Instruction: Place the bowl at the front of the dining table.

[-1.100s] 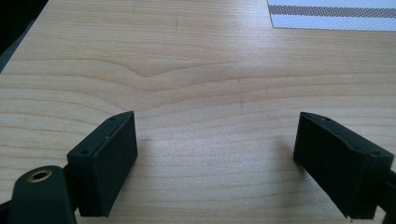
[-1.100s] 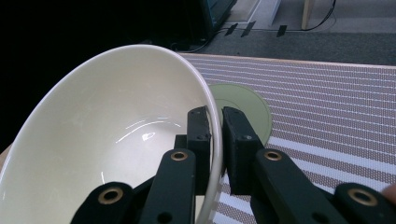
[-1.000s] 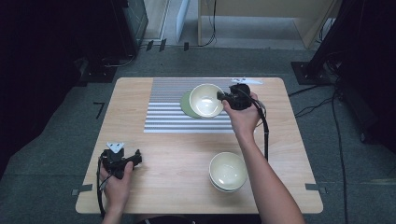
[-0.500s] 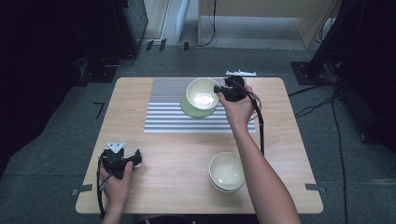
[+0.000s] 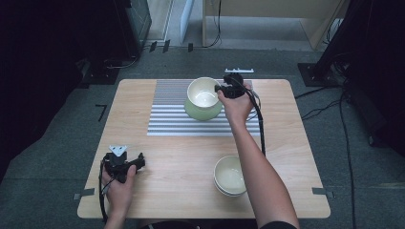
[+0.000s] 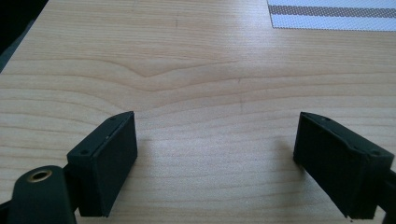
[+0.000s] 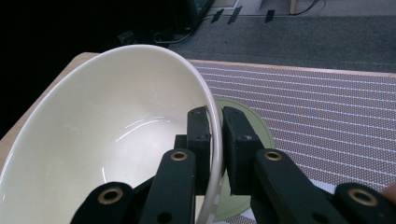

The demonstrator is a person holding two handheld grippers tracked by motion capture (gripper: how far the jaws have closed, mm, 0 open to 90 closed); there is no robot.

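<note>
**Cream bowl pinched by its rim above the striped mat**

Taking the striped mat as my landmark, and starting at the left: my left gripper rests on the pale wooden table well off the mat's near left corner. Its two blocky black jaws stand wide apart with nothing between them, just smooth wood grain and open board ahead, and one corner of the mat far off at the upper right in the left gripper view. The table's left edge and front edge lie close behind my hand.

The mat is a flat rectangle of fine grey and white woven stripes, running along the far side of the table. Over its right half I hold a glossy, round cream bowl, tilted and lifted. My right gripper is clamped on its thin rim, one matte black pad inside the wall and one outside. Beneath the bowl a pale green round saucer lies flat on the mat. My right hand sits over the mat's right end, close to the table's far edge.

Near the front edge, well clear of the mat's right corner, stands a short stack of cream bowls, with bare wood between stack and mat.
</note>
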